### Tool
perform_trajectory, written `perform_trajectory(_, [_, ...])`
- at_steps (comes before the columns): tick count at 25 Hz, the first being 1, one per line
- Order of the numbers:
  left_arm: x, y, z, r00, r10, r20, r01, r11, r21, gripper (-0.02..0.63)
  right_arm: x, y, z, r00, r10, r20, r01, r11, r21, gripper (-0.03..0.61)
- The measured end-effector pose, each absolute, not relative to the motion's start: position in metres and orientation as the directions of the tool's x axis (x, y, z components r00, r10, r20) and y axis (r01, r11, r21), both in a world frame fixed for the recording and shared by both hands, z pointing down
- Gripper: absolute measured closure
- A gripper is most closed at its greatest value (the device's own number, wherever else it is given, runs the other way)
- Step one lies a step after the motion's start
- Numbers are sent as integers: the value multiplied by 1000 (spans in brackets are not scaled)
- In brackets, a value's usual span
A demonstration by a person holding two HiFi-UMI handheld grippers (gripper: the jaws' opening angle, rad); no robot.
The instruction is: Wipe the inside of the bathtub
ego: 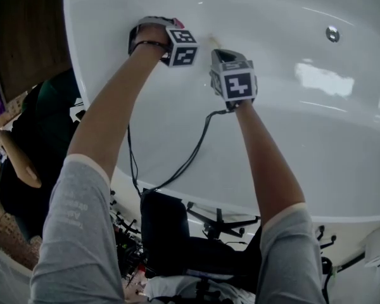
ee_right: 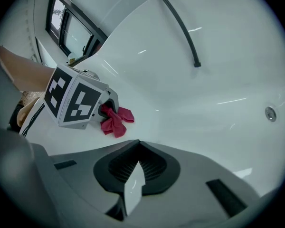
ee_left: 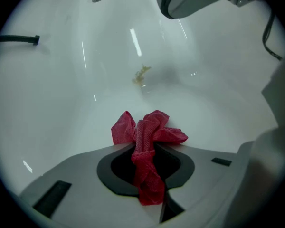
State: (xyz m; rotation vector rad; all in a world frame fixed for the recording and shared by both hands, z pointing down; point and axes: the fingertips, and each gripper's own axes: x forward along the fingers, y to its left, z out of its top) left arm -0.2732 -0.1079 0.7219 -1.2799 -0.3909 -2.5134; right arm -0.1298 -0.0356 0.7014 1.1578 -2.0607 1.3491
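The white bathtub (ego: 272,132) fills the head view. My left gripper (ego: 168,33) reaches down to the tub's inner wall and is shut on a bunched red cloth (ee_left: 149,132), which sticks out past the jaws (ee_right: 115,120). A small yellowish stain (ee_left: 141,75) marks the tub surface just ahead of the cloth, also seen as the stain (ego: 213,40) between the two grippers. My right gripper (ego: 231,65) hovers to the right of the left one, jaws shut with nothing in them (ee_right: 135,146).
A round metal fitting (ego: 332,33) sits on the tub wall at the far right. A black cable (ee_right: 180,27) lies on the tub side. Black cables (ego: 177,163) trail from the grippers over the tub's near rim to dark gear (ego: 177,233) on the floor.
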Motion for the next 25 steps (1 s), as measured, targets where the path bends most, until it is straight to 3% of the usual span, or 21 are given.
perform_trajectory(16, [-236,-80,824,-518,-118,847,367,-925,96,534,-77,-17,773,-506,-408,760,-856,128,-501,569])
perform_trajectory(25, [-217,-75,870,-423,-135,896,332,-943,14,534,-73,-3,789,-502,-395,769,-858,112,-502,569])
